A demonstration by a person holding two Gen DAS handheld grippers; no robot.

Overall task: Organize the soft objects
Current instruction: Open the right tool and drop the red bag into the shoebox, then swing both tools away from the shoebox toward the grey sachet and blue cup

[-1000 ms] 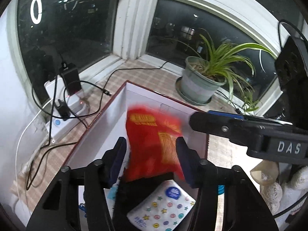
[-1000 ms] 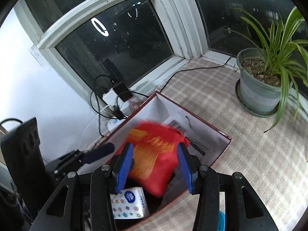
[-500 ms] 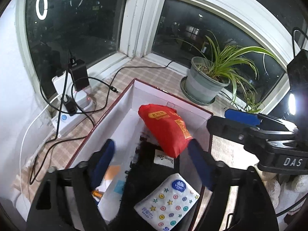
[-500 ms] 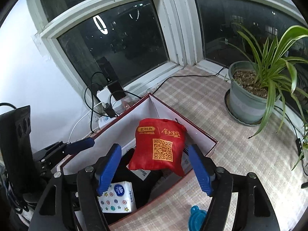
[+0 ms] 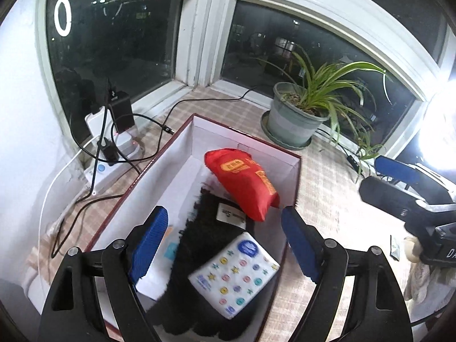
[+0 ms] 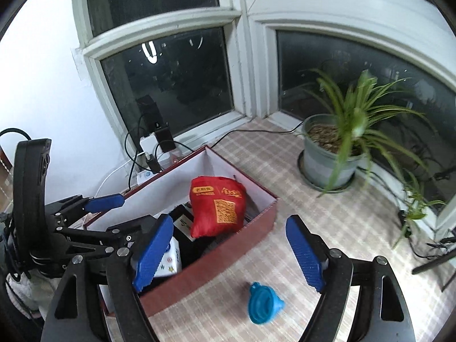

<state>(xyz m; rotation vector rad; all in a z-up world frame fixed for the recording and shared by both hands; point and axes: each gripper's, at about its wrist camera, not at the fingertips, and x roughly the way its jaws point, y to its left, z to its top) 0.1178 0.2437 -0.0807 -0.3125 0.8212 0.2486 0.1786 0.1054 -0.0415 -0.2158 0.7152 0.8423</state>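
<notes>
The left gripper (image 5: 225,245) has its blue fingers (image 5: 148,242) spread wide and empty above the open box (image 5: 159,159); the right gripper (image 6: 228,252) is likewise spread and holds nothing, hovering over the box's near wall. Inside the box, the red pouch (image 5: 242,182) leans at the far end, its lower edge resting on a black fuzzy item (image 5: 199,245). A tissue pack (image 5: 233,273) with coloured dots lies on top of that black item at the near end. Outside the box, a blue collapsible funnel (image 6: 263,303) sits on the checked cloth (image 6: 285,176), and a potted plant (image 6: 336,151) stands by the window.
</notes>
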